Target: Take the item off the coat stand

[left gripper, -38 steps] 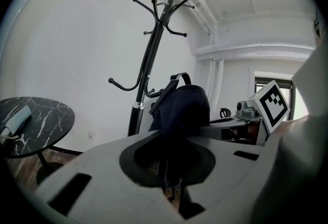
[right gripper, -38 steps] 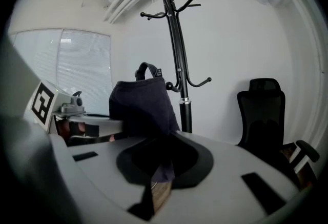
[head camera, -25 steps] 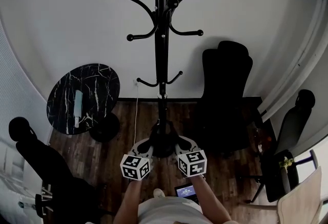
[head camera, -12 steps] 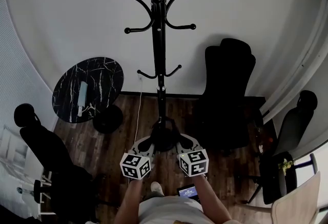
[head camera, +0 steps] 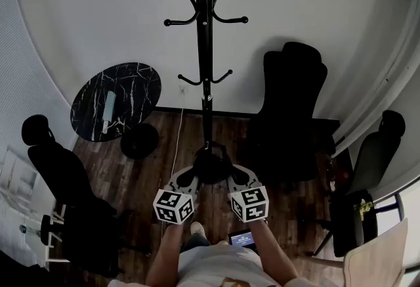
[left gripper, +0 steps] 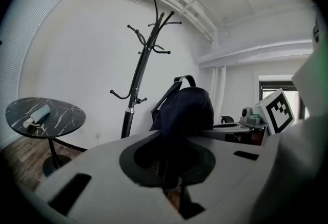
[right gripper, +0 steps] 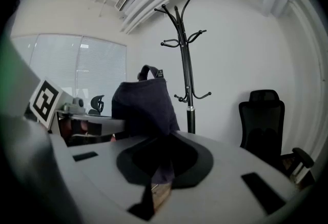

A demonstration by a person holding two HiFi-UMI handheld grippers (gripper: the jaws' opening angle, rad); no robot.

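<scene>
The black coat stand (head camera: 205, 49) rises in front of me against the white wall, and its hooks are bare. A dark navy bag (head camera: 210, 167) hangs low between my two grippers, in front of the stand's base. My left gripper (head camera: 191, 182) is shut on the bag's fabric from the left. From the right, my right gripper (head camera: 232, 180) is shut on it too. In the left gripper view the bag (left gripper: 185, 107) bulges above the pinched jaws (left gripper: 169, 174), with the stand (left gripper: 138, 74) behind. The right gripper view shows the bag (right gripper: 145, 105), the jaws (right gripper: 161, 169) and the stand (right gripper: 187, 64).
A round black marble table (head camera: 134, 82) stands at the left with a pale item (head camera: 107, 111) on it. A black office chair (head camera: 290, 115) is right of the stand. More dark chairs sit at the left (head camera: 59, 177) and right (head camera: 371, 157). A small screen (head camera: 241, 238) lies by my feet.
The stand and the table have slid up and slightly right in the head view. Both grippers stay low in front of me, still shut on the bag.
</scene>
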